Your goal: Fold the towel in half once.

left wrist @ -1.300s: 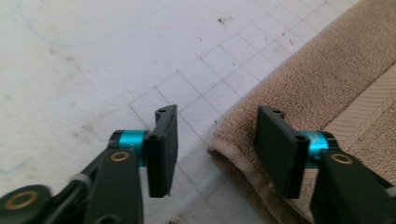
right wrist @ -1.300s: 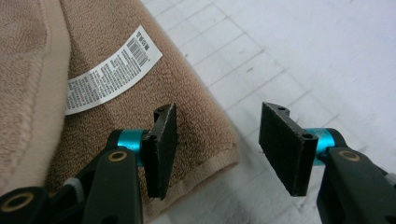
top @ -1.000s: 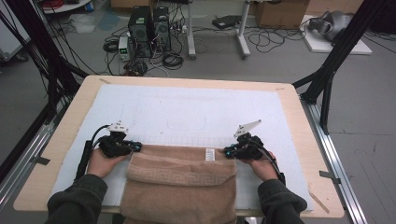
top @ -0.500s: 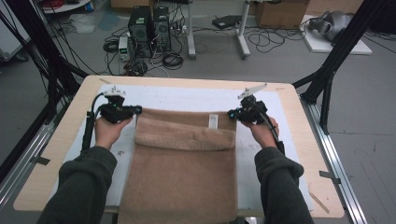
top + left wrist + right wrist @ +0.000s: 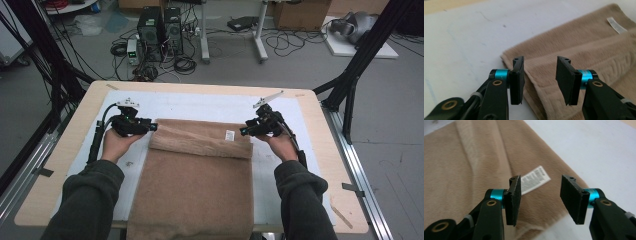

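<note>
Both pairs of jaws stand parted with nothing between them, and both have just been opening. The left gripper [image 5: 153, 127] hovers at the far left corner of the tan towel [image 5: 200, 175], the right gripper [image 5: 243, 132] at the far right corner; neither pair of pads presses on the cloth.

The towel lies lengthwise on a white mat [image 5: 210, 107] that covers a pale wooden table [image 5: 65, 150], its near end hanging over the table's near edge, its far end folded back on itself in a thick band across the width. Beyond the table the grey floor [image 5: 300, 65] carries computer towers [image 5: 160, 25], tangled cables and the legs of a desk, with black frame struts at either side.

The high view gives the whole cloth, the person's dark sleeves and both hands. The left gripper view [image 5: 539, 80] shows what it cannot: the towel's corner and hem running under the gap between the jaws, and a woven border pattern. The right gripper view [image 5: 540, 200] shows the white care label [image 5: 534, 181] lying just behind the left pad, with the towel's corner below the gap and bare mat to the right
</note>
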Motion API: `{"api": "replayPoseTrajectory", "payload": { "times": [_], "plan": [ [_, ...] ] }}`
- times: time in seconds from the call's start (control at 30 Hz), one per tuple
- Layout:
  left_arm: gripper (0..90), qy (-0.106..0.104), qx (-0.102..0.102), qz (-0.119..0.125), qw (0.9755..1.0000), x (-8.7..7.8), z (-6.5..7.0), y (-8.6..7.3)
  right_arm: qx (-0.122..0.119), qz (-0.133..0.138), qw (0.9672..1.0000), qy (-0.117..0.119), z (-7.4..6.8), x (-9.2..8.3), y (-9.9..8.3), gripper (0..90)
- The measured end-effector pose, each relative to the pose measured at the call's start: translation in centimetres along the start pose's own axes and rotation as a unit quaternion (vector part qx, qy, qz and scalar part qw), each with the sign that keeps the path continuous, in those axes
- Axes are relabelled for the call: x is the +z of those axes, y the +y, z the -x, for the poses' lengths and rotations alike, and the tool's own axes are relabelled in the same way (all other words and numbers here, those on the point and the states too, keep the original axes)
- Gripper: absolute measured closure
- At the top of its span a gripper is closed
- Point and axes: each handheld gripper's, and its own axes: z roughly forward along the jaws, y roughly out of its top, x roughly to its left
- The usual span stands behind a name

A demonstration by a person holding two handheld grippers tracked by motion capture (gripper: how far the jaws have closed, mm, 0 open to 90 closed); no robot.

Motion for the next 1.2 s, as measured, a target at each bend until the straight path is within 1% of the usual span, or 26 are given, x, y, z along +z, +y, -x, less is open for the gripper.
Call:
{"api": "replayPoseTrajectory", "payload": {
  "times": [0.03,0.07,0.1,0.17,0.23,0.27,0.3,0.33,0.4,0.43,0.5,0.53,0.57,0.6,0.7,0.77,0.8,0.83,0.87,0.9,0.97,1.03,1.07,1.1,1.13,1.2],
  "plan": [
    [57.6,-0.002,0.001,-0.010,0.9999,0.3,0.2,-0.2,-0.003,0.000,1.0000,0.002,-0.5,0.1,-0.2,51.1],
    [56.1,0.000,0.007,-0.011,0.9999,0.5,0.5,-0.5,-0.002,0.001,1.0000,0.008,-0.7,0.3,-0.4,51.1],
    [55.7,0.005,0.010,-0.007,0.9999,0.7,0.7,-0.8,-0.003,0.001,0.9999,0.013,-1.0,0.5,-0.8,51.1],
    [56.0,0.002,0.006,-0.011,0.9999,1.1,0.9,-1.3,-0.001,-0.005,0.9999,0.015,-1.5,1.0,-1.7,51.1],
    [57.6,0.004,0.014,-0.032,0.9994,1.6,1.0,-1.9,0.006,-0.007,0.9997,0.023,-1.8,1.4,-2.6,51.3],
    [60.4,0.000,0.015,-0.042,0.9990,1.7,0.9,-2.3,0.008,-0.009,0.9996,0.027,-2.0,1.6,-3.0,51.8],
    [62.4,-0.008,0.011,-0.050,0.9987,1.9,0.7,-2.6,0.007,-0.010,0.9995,0.028,-2.1,1.8,-3.5,52.8],
    [66.3,-0.013,0.004,-0.042,0.9990,1.8,0.7,-3.0,0.009,-0.015,0.9995,0.028,-2.3,2.0,-3.8,55.0],
    [75.9,-0.028,0.001,-0.030,0.9992,1.6,0.6,-3.4,0.012,-0.018,0.9992,0.034,-2.3,2.4,-4.5,60.1],
    [79.2,-0.026,0.005,-0.031,0.9992,1.6,0.8,-3.4,0.020,-0.020,0.9984,0.049,-2.3,2.6,-4.9,66.1],
    [81.4,-0.016,0.026,-0.031,0.9991,1.3,1.3,-3.2,0.026,-0.026,0.9968,0.071,-2.2,3.0,-5.3,75.6],
    [81.6,-0.015,0.029,-0.028,0.9991,1.1,1.5,-3.1,0.031,-0.029,0.9959,0.080,-2.3,3.1,-5.4,78.2],
    [81.7,-0.015,0.032,-0.024,0.9991,0.8,1.6,-3.0,0.025,-0.029,0.9956,0.086,-2.4,3.1,-5.4,82.8],
    [81.7,-0.017,0.033,-0.019,0.9991,0.4,1.7,-3.0,0.021,-0.028,0.9954,0.089,-2.5,3.0,-5.4,84.8],
    [81.2,-0.022,0.039,0.002,0.9990,-0.8,2.0,-3.3,0.010,-0.016,0.9951,0.097,-3.0,2.3,-5.2,86.5],
    [81.2,-0.024,0.056,0.010,0.9981,-1.5,2.5,-3.8,0.002,-0.011,0.9946,0.103,-3.5,1.7,-5.2,86.9],
    [81.1,-0.023,0.060,0.010,0.9979,-1.8,2.7,-4.0,-0.005,-0.008,0.9943,0.106,-3.8,1.5,-5.1,87.0],
    [81.1,-0.026,0.064,0.017,0.9975,-2.0,2.9,-4.4,-0.011,-0.006,0.9938,0.110,-4.1,1.2,-5.2,87.0],
    [80.8,-0.026,0.073,0.019,0.9968,-2.3,3.1,-4.8,-0.015,-0.003,0.9937,0.111,-4.4,0.9,-5.3,87.0],
    [80.4,-0.028,0.075,0.018,0.9966,-2.5,3.3,-5.3,-0.016,0.002,0.9933,0.114,-4.7,0.6,-5.4,87.0],
    [79.5,-0.035,0.081,0.008,0.9961,-2.8,3.6,-6.4,-0.020,0.008,0.9918,0.126,-5.2,0.1,-5.8,87.1],
    [78.9,-0.037,0.096,-0.008,0.9946,-3.2,4.0,-7.4,-0.031,0.006,0.9907,0.133,-5.7,-0.3,-6.3,86.7],
    [77.0,-0.041,0.099,-0.010,0.9942,-3.4,4.1,-7.9,-0.030,0.008,0.9896,0.140,-5.9,-0.5,-6.6,86.2],
    [73.2,-0.045,0.096,-0.009,0.9943,-3.7,4.2,-8.2,-0.032,0.013,0.9879,0.151,-6.0,-0.6,-6.8,84.9],
    [70.4,-0.048,0.097,-0.011,0.9941,-4.0,4.3,-8.5,-0.035,0.015,0.9872,0.155,-6.2,-0.7,-7.0,83.4],
    [67.5,-0.052,0.097,-0.019,0.9938,-4.7,4.3,-8.9,-0.036,0.016,0.9874,0.153,-6.4,-1.0,-7.2,80.6]
  ]
}}
